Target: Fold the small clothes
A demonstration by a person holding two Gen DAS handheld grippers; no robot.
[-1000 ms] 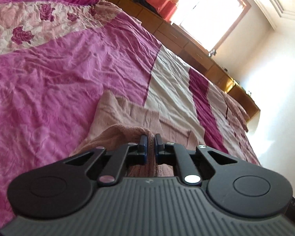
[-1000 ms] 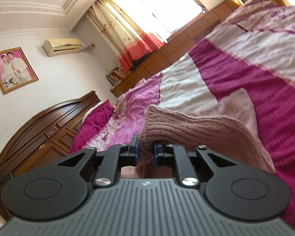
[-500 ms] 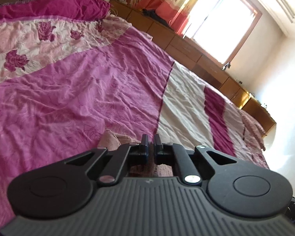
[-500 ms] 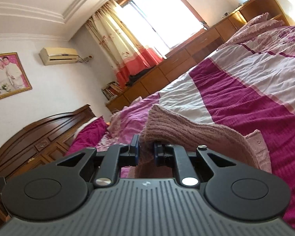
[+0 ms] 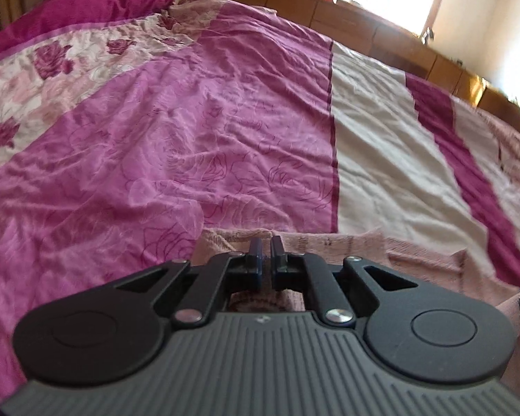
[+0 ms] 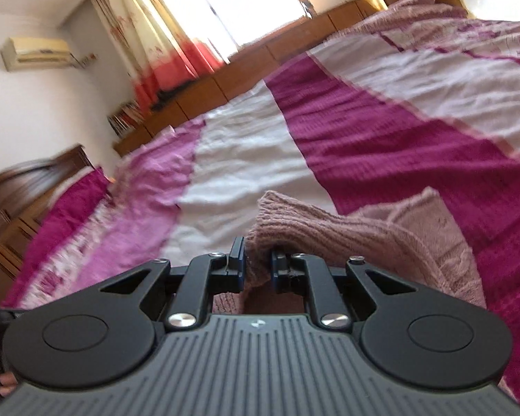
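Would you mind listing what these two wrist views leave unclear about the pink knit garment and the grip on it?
- Left wrist view: the left gripper body covers the pink knit garment near its pads, so the pinched fabric is barely visible.
- Right wrist view: the right gripper clamps a ribbed edge; the garment's near part is hidden behind the gripper body.
- Both views: the garment's whole shape and fold state are cut off.
- Right wrist view: the bedspread is motion-blurred.

A dusty-pink ribbed knit garment lies bunched on the bed, its thick folded edge raised.
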